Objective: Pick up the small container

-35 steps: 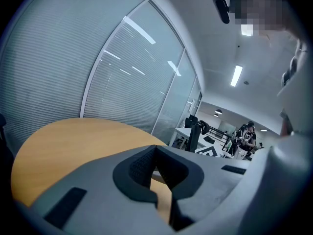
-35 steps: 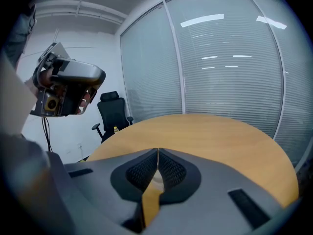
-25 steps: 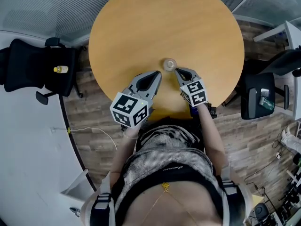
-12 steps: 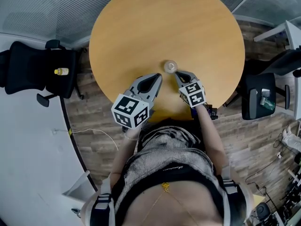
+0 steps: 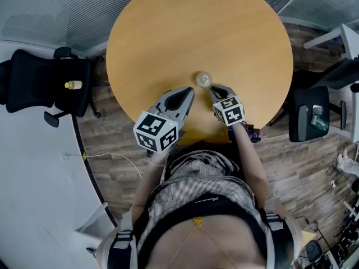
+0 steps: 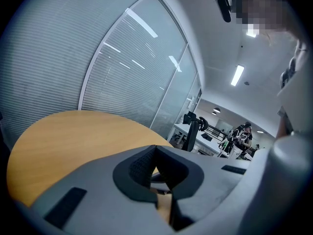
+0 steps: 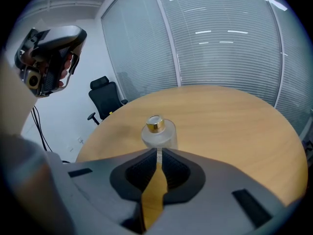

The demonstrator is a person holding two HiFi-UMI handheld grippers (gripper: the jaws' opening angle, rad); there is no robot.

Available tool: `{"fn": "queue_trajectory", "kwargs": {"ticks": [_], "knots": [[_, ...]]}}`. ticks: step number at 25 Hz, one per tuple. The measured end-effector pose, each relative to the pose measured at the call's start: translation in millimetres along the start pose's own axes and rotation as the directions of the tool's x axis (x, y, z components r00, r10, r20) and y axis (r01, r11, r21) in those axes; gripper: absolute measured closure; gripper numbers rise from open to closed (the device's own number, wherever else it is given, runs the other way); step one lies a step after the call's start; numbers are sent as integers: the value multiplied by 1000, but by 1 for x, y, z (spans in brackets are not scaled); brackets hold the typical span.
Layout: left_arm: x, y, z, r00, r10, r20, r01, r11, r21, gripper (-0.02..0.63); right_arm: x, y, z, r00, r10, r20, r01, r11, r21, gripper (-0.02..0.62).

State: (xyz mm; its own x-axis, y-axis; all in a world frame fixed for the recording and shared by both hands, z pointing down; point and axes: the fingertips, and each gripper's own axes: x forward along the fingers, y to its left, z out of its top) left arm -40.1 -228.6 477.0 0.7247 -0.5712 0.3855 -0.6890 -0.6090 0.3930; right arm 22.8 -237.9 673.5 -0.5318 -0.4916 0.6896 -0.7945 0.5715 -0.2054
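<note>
The container [image 5: 203, 79], clear with a gold cap, stands upright on the round bench [image 5: 196, 27], just above frame centre. The right tool [image 5: 214, 89] sits just below it, jaws together, empty. The left tool [image 5: 188, 91], lower left, is likewise closed on nothing.

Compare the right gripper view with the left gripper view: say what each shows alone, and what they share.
Only the right gripper view: the container, gold-capped, upright on the table just beyond the right gripper's shut jaws, and a black chair.
Only the left gripper view: the left gripper, jaws shut and empty, with desks and people in the room beyond.
Both: the round wooden table and the wall of blinds.
</note>
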Motion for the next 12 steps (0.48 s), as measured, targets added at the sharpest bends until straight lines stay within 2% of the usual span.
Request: {"fn": "queue_trajectory", "kwargs": {"ticks": [3, 6, 12], "knots": [[1, 2, 0, 1000, 0, -3, 0, 1000, -5, 601, 3, -3, -3, 1000, -10, -10, 10, 1000, 3, 563], [2, 3, -1, 1000, 3, -5, -3, 1000, -8, 601, 5, -5, -5, 1000, -7, -23, 8, 1000, 5, 478], [3, 7, -2, 1000, 10, -10, -10, 1000, -17, 601, 12, -5, -1, 1000, -7, -10, 7, 1000, -1, 398]]}}
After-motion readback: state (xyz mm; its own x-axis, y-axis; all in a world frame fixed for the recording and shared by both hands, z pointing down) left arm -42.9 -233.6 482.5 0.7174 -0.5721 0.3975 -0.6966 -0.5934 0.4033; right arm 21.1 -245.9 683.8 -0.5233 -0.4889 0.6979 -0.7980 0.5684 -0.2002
